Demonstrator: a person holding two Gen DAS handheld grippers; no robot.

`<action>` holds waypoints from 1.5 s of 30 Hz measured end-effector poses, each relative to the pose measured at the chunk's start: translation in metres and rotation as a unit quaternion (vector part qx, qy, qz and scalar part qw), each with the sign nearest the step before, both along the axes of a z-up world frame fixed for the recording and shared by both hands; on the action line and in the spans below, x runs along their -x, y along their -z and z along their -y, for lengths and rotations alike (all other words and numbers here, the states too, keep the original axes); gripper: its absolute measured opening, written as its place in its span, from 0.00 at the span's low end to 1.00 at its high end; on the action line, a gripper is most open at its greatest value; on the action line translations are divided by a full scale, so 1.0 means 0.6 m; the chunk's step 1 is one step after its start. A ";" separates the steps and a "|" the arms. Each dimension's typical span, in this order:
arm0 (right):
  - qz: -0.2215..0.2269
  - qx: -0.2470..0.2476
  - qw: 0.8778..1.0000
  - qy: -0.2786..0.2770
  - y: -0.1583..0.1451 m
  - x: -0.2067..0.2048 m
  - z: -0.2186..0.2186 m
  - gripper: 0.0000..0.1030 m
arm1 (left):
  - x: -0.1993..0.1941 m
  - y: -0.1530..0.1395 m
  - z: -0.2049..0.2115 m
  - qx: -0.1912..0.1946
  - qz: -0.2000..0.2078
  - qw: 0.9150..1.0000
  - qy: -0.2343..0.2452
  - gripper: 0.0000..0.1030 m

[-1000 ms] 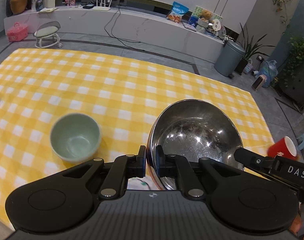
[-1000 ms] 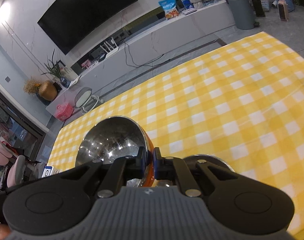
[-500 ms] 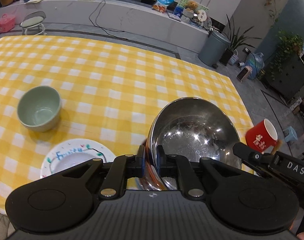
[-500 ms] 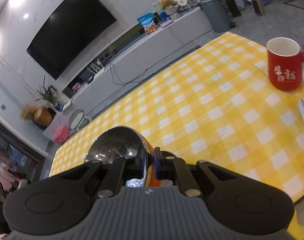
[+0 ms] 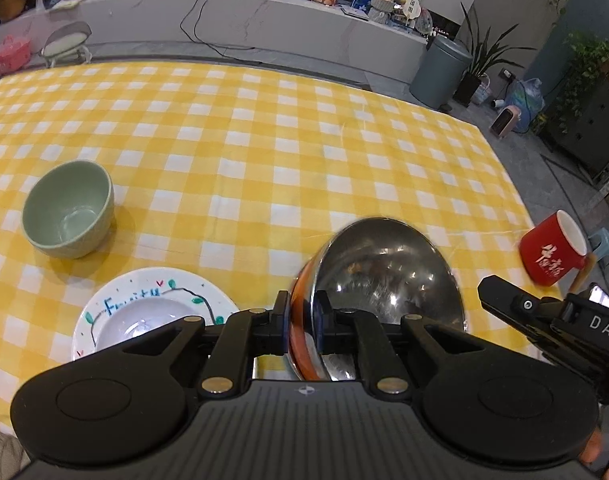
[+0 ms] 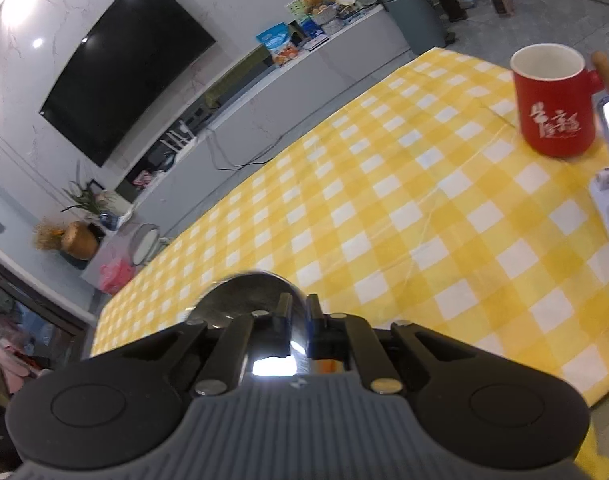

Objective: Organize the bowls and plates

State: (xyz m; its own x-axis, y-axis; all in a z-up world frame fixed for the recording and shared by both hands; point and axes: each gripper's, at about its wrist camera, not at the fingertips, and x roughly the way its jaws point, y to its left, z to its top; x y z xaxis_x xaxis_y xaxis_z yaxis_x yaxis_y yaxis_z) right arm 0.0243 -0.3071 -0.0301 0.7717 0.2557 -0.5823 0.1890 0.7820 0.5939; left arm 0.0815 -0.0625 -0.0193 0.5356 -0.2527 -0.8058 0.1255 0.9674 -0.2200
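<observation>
Steel bowl (image 5: 384, 276), lifted and tilting since earlier, is hanging right of the plate (image 5: 152, 304), both left gripper (image 5: 302, 322) and right gripper (image 6: 297, 330) pinching its rim; next move likely requiring lowering onto plate.

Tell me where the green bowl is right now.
In the left wrist view, the green bowl sits at the left on the checked tablecloth, just beyond the white plate.
</observation>
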 end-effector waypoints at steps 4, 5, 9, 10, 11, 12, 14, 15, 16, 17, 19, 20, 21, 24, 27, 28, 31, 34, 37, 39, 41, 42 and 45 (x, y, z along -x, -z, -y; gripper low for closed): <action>-0.005 0.019 1.000 -0.002 0.007 -0.004 -0.009 0.03 | -0.002 0.001 0.000 0.001 0.001 1.000 0.003 0.11; -0.006 0.022 1.000 -0.002 0.009 -0.005 -0.009 0.04 | -0.003 0.002 -0.001 -0.004 0.001 1.000 0.004 0.11; -0.005 0.039 0.999 0.009 0.011 -0.002 -0.008 0.12 | -0.002 0.002 -0.011 -0.002 0.011 1.000 0.002 0.11; -0.006 0.041 0.999 0.010 0.013 -0.003 -0.007 0.15 | -0.001 0.000 -0.014 0.004 0.013 1.000 0.001 0.12; -0.008 0.039 0.999 0.011 0.014 -0.003 -0.007 0.23 | -0.002 -0.002 -0.017 0.009 0.016 1.000 0.000 0.12; -0.010 0.036 0.999 0.010 0.017 -0.004 -0.007 0.28 | -0.001 -0.005 -0.019 0.014 0.022 1.000 -0.001 0.12; -0.017 0.035 0.999 0.006 0.021 -0.006 -0.010 0.28 | -0.001 -0.010 -0.022 0.019 0.032 0.999 -0.003 0.12; -0.019 0.037 0.999 0.004 0.023 -0.006 -0.013 0.28 | -0.002 -0.010 -0.022 0.020 0.033 0.999 -0.003 0.12; -0.021 0.039 0.999 0.002 0.024 -0.007 -0.016 0.27 | -0.002 -0.010 -0.023 0.022 0.032 0.999 -0.002 0.12; -0.022 0.041 0.999 0.000 0.025 -0.007 -0.019 0.27 | -0.005 -0.008 -0.023 0.023 0.030 0.999 -0.002 0.12; -0.022 0.043 0.999 -0.003 0.027 -0.006 -0.022 0.20 | -0.007 0.000 -0.021 0.023 0.022 0.999 0.000 0.10; -0.023 0.043 0.999 -0.005 0.027 -0.007 -0.023 0.14 | -0.008 0.005 -0.020 0.024 0.017 1.000 0.001 0.08; -0.023 0.044 0.999 -0.006 0.028 -0.007 -0.024 0.11 | -0.009 0.009 -0.020 0.025 0.013 1.000 0.000 0.07; -0.021 0.051 0.998 -0.006 0.029 -0.007 -0.024 0.07 | -0.008 0.019 -0.021 0.023 0.007 1.000 -0.002 0.06; -0.020 0.050 0.999 -0.006 0.030 -0.007 -0.024 0.07 | -0.007 0.018 -0.020 0.017 0.009 1.000 0.004 0.06; -0.020 0.051 0.998 -0.005 0.030 -0.007 -0.024 0.07 | -0.008 0.017 -0.021 0.018 0.007 1.000 0.003 0.06; -0.019 0.057 0.998 -0.008 0.028 -0.007 -0.023 0.07 | -0.009 0.014 -0.025 0.025 0.003 1.000 0.003 0.06; -0.007 0.063 0.998 -0.007 0.017 -0.001 -0.025 0.11 | -0.005 0.005 -0.028 0.027 0.014 1.000 0.002 0.08; 0.002 0.073 0.997 -0.008 0.006 0.002 -0.029 0.16 | -0.001 -0.008 -0.033 0.025 0.025 0.999 0.007 0.13; 0.009 0.075 0.997 -0.009 0.000 0.004 -0.034 0.26 | 0.002 -0.019 -0.039 0.023 0.035 0.999 0.013 0.18; 0.020 0.078 0.997 -0.016 -0.008 0.007 -0.041 0.27 | 0.008 -0.031 -0.047 0.019 0.047 0.998 0.020 0.20; 0.025 0.079 0.996 -0.019 -0.012 0.009 -0.046 0.30 | 0.011 -0.037 -0.052 0.016 0.054 0.998 0.024 0.22; 0.040 0.079 0.995 -0.036 -0.024 0.008 -0.067 0.36 | 0.021 -0.055 -0.075 0.004 0.074 0.997 0.025 0.25</action>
State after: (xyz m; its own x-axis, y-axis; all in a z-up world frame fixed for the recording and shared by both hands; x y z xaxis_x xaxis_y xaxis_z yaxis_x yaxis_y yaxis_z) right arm 0.0192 -0.2667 -0.0159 0.8005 0.2223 -0.5565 0.0851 0.8771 0.4727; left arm 0.0691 -0.0172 0.0140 0.6346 -0.2881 -0.7172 0.2044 0.9574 -0.2037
